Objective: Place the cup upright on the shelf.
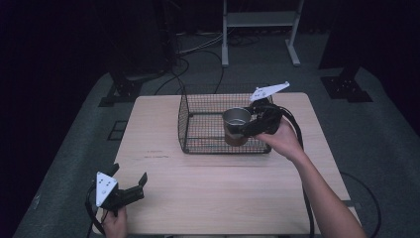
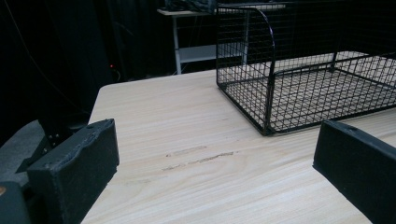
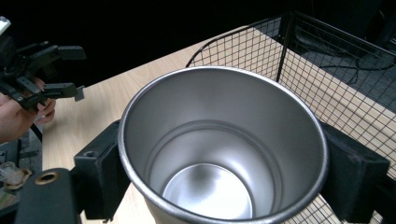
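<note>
A steel cup [image 1: 236,118] with a brownish lower body stands upright at the front right part of a black wire basket [image 1: 184,119]. My right gripper [image 1: 247,128] is shut on the cup from the right. In the right gripper view the jaws press both sides of the cup [image 3: 219,116], whose inside is bare, with the basket mesh [image 3: 327,60] behind. I cannot tell whether the cup's bottom touches the basket floor. My left gripper [image 1: 131,174] rests open at the table's front left corner, with nothing between its jaws [image 2: 215,163]. It also shows far off as the left gripper [image 3: 78,72].
The light wooden table [image 1: 213,193] carries the basket [image 2: 280,84] at its back middle. Dark floor, cables and a white metal stand [image 1: 260,20] lie beyond the far edge. A faint scuff mark [image 2: 201,156] lies on the wood in front of the basket.
</note>
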